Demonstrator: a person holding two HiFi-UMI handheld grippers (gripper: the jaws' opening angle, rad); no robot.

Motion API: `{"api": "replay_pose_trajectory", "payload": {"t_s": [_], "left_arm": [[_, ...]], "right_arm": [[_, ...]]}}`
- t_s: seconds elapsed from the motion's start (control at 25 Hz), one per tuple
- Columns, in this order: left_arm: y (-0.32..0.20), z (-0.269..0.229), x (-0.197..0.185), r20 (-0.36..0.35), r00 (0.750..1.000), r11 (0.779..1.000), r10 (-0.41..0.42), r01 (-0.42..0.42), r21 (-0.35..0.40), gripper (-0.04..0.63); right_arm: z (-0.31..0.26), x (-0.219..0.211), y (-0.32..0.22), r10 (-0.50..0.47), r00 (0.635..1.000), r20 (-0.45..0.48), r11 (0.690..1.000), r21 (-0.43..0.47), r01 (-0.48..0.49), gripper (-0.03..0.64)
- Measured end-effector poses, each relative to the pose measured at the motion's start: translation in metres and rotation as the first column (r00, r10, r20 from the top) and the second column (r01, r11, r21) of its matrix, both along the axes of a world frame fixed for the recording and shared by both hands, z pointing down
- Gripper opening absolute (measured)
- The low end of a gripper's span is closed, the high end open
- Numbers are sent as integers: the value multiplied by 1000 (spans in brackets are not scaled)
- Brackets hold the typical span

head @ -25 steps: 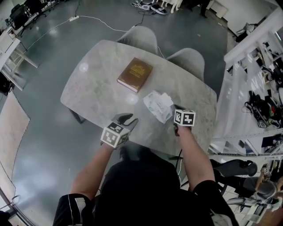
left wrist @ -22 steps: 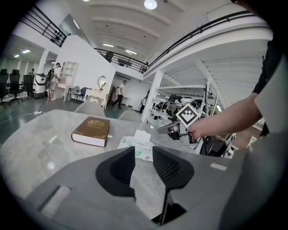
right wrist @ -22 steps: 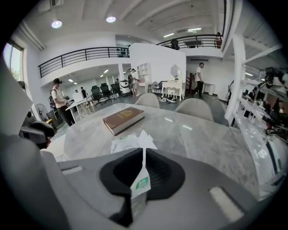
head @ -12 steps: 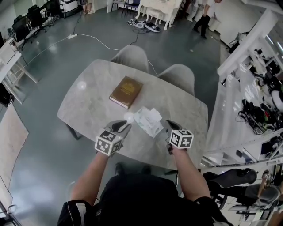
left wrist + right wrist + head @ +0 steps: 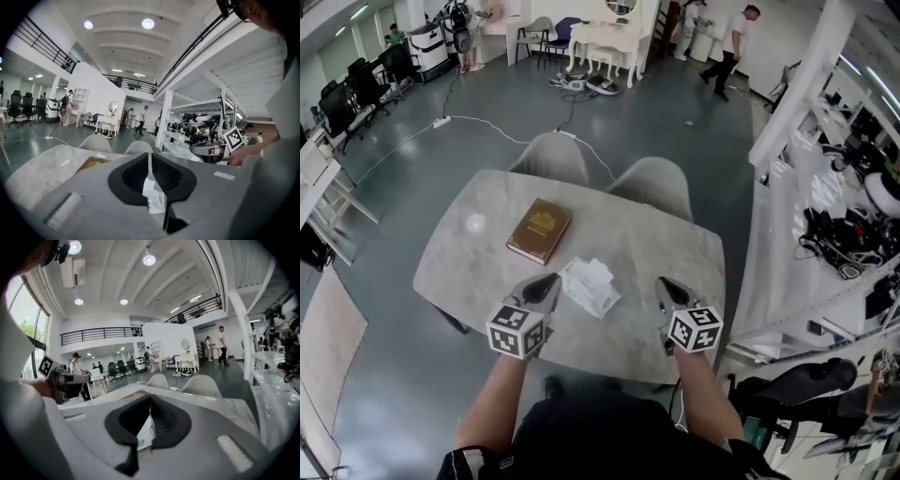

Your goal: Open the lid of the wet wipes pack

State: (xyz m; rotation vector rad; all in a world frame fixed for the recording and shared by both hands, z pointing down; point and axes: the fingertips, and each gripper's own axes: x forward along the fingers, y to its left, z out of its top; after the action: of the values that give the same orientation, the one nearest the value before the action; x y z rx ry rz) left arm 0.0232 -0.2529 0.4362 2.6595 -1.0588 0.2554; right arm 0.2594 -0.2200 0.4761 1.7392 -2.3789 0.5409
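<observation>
Both grippers have lifted back off the wet wipes pack (image 5: 589,286), which now lies alone on the worktop (image 5: 459,267), touched by neither. At the pack's 9 o'clock, just beside it, the left gripper (image 5: 551,281) has just been closing its jaws; they meet on nothing. At its 3 o'clock, farther off, the right gripper (image 5: 664,285) has its jaws together, empty too. Each gripper view shows the pack beyond the tips. A brown book (image 5: 539,231) lies at the pack's 11 o'clock.
</observation>
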Motion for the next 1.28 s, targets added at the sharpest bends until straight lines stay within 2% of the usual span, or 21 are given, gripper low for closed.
{"api": "replay_pose_trajectory", "payload": {"t_s": [0.12,0.28,0.4,0.52,0.68,0.84,1.16,1.28], "left_arm": [[-3,-16,16,11,1000,998,-2,1,61,20],[-2,-38,20,-29,1000,998,-1,3,61,12],[3,-51,15,10,1000,997,21,-21,74,12],[3,-58,5,26,1000,996,7,-9,93,12],[-3,-65,-11,-7,998,992,-61,61,110,12],[-14,-72,-27,-66,987,979,-149,156,133,12],[-16,-74,-38,8,986,966,-164,159,206,11],[-15,-75,-40,19,986,964,-167,160,211,11]], "right_arm": [[-11,11,12,14,1000,-7,999,38,-14,5],[-35,15,16,36,999,-21,993,115,-33,3],[-66,-1,9,-11,1000,-15,983,184,13,3],[-85,-26,4,-72,997,-16,971,229,74,3],[-98,-55,-1,-143,989,-37,956,252,148,3],[-105,-63,-3,-153,986,-61,948,272,164,3],[-115,-60,-2,-122,989,-86,943,299,143,2],[-118,-66,0,-132,987,-93,940,304,154,2]]}}
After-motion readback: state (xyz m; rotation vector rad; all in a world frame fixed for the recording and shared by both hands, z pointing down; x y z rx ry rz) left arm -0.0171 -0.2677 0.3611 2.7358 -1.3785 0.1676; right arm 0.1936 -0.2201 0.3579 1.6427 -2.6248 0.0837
